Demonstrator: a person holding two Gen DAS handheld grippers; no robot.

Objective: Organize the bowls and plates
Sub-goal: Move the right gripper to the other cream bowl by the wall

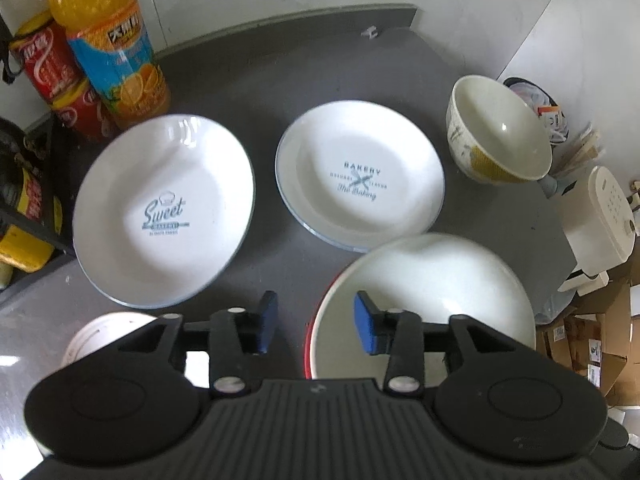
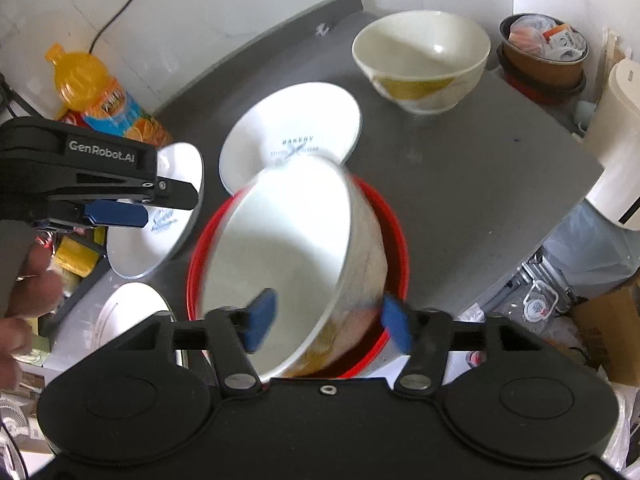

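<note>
On the grey table (image 1: pixel 260 92) lie a "Sweet" plate (image 1: pixel 164 210) at the left and a "Bakery" plate (image 1: pixel 360 176) in the middle. A cream bowl with a yellow pattern (image 1: pixel 498 130) stands at the far right. A white bowl (image 2: pixel 288 252) sits tilted inside a red-rimmed bowl (image 2: pixel 396 240) at the near edge. My right gripper (image 2: pixel 326 320) is open, its blue pads either side of the white bowl's near wall. My left gripper (image 1: pixel 316 322) is open and empty, just above the near-left rim of the stacked bowls (image 1: pixel 432 284).
An orange juice bottle (image 1: pixel 108 48) and red cans (image 1: pixel 52 64) stand at the back left. A small white lid-like dish (image 2: pixel 128 316) lies near the front left. A takeaway container (image 2: pixel 544 52) and a white appliance (image 2: pixel 620 128) stand beyond the table's right edge, with cardboard boxes (image 1: pixel 584 332) below.
</note>
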